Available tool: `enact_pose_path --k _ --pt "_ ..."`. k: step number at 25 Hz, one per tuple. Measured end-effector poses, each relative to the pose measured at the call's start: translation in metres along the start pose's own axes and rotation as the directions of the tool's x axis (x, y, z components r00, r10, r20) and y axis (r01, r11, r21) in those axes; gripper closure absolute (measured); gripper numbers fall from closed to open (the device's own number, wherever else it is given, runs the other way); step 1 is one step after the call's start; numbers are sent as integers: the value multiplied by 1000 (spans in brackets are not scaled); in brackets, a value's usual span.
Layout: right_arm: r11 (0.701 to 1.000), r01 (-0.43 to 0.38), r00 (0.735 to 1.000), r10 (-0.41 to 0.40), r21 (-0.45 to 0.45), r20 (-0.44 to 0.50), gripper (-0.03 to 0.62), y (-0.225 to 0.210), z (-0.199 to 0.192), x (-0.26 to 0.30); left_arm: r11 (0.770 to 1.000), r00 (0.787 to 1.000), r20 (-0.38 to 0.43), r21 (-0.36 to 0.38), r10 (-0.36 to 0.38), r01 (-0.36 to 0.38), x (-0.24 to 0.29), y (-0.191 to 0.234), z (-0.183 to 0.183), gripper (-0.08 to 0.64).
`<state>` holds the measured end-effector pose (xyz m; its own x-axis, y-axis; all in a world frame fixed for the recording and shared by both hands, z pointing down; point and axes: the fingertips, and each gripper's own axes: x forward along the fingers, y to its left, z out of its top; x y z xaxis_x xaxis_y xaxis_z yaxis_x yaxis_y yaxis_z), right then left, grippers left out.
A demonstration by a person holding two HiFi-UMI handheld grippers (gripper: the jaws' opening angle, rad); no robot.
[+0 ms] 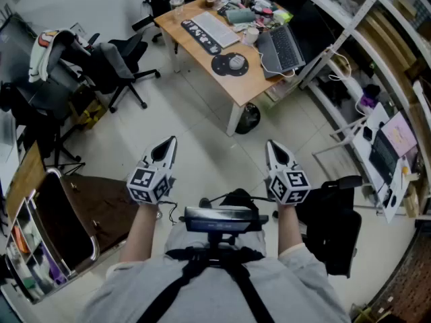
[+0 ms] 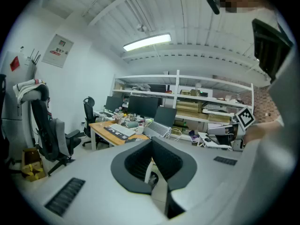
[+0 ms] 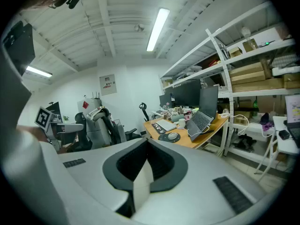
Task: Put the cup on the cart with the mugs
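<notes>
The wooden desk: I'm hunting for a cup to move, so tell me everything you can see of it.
The wooden desk has a light wood top on white legs and stands on the pale floor, set at an angle in the head view. On it lie a white keyboard, a round dark pad with a mouse, an open laptop, a white mug, what looks like a clear cup at its far corner, and clutter along the back.

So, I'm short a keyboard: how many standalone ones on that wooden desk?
2: a white keyboard, a black keyboard beside it at the desk edge. Clutter may hide more.
</notes>
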<state>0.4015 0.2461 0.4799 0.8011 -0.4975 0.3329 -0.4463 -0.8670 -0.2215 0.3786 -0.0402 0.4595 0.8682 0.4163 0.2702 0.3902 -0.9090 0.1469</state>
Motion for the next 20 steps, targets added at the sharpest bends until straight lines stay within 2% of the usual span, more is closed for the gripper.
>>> enact_pose_path --k 4,9,20 --pt "1000 -11 1000 11 -1 -5 588 -3 9 17 1000 1000 0 0 -14 14 21 3 10 558" --pt "1000 -18 1000 18 3 -6 588 -27 30 54 1000 1000 -9 2 -28 28 70 12 22 558" --pt "997 -80 997 80 1 0 588 -120 82 148 1000 1000 -7 -28 -14 14 212 12 61 558"
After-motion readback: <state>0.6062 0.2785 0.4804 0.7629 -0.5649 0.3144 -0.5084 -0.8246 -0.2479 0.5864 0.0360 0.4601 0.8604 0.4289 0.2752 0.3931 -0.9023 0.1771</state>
